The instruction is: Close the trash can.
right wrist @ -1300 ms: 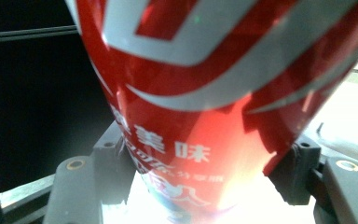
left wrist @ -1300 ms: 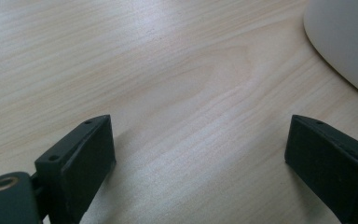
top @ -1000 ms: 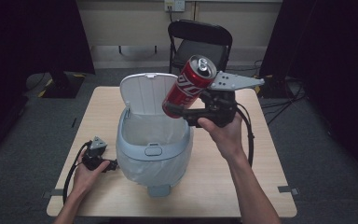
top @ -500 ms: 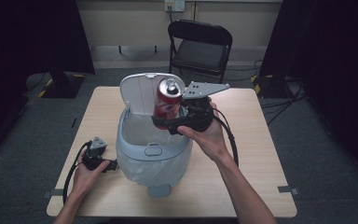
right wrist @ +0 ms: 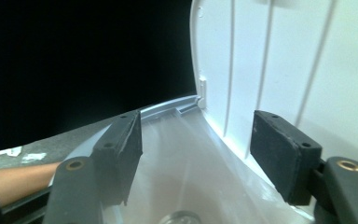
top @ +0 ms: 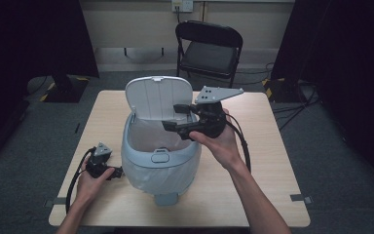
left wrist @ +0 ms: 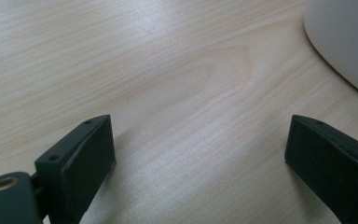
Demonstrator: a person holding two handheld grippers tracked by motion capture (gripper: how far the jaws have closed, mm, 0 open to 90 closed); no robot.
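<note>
High view: pale blue-grey bin at frame centre on the wooden table, its lid standing upright at the back, a clear liner inside. Right gripper sits just right of centre, over the bin's open mouth at its right rim, jaws pointing toward frame left; they have just been closing a little after opening, and nothing sits between them. Left gripper rests at lower left, on the table just beside the bin's wall, held in the person's left hand. A black folding chair stands at upper centre, beyond the table.

Left gripper view: jaws spread wide at the lower corners, bare wood grain between them, nothing grasped. Bin wall curves in at the upper right corner.

Right gripper view: jaws apart, released. Ribbed inside of the lid occupies the upper right. The liner slopes down between the jaws. The can lies at bottom centre, down inside the bin, a sliver of its silvery top visible.
</note>
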